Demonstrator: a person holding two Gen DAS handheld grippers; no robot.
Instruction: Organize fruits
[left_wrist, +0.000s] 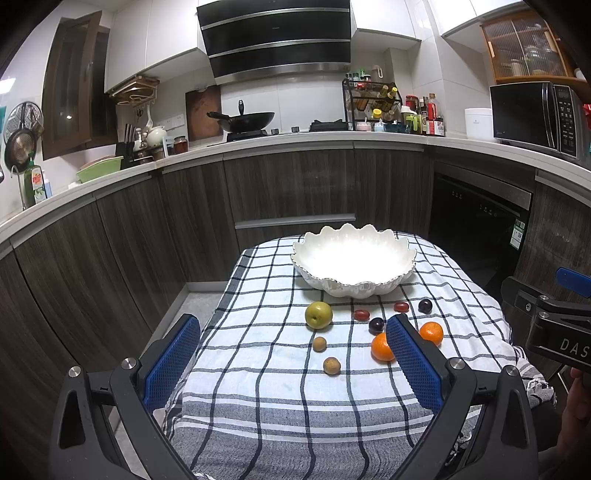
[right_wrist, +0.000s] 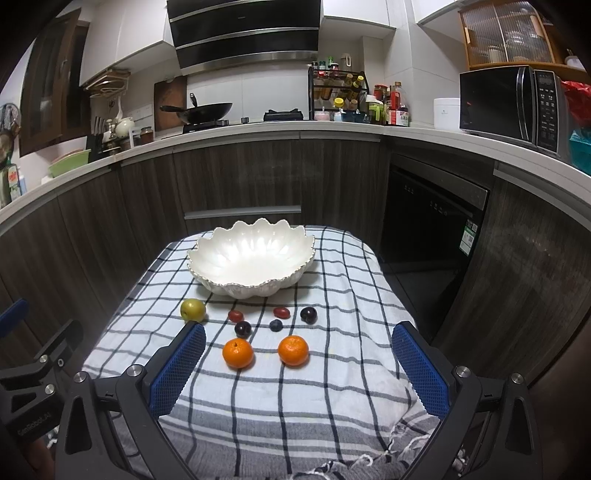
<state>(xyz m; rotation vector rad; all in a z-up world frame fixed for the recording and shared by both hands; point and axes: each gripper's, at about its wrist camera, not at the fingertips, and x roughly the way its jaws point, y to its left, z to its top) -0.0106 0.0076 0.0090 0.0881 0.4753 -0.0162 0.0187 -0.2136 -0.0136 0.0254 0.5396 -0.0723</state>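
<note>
A white scalloped bowl (left_wrist: 354, 264) (right_wrist: 253, 258) stands empty at the far end of the checked cloth. In front of it lie a green apple (left_wrist: 318, 314) (right_wrist: 192, 309), two oranges (right_wrist: 238, 353) (right_wrist: 293, 350), two dark plums (right_wrist: 243, 328) (right_wrist: 308, 315), two small red fruits (right_wrist: 235, 315) (right_wrist: 281, 312), a blueberry (right_wrist: 276, 325) and two small brown fruits (left_wrist: 319, 343) (left_wrist: 331, 365). My left gripper (left_wrist: 291, 339) is open and empty above the cloth's near part. My right gripper (right_wrist: 299, 345) is open and empty, with the oranges seen between its fingers.
The checked cloth (left_wrist: 295, 406) covers a small table with drop-offs on all sides. Dark cabinets and a counter (left_wrist: 295, 142) run behind. A dishwasher (right_wrist: 432, 221) stands at the right. The right gripper's body (left_wrist: 554, 321) shows at the left wrist view's right edge.
</note>
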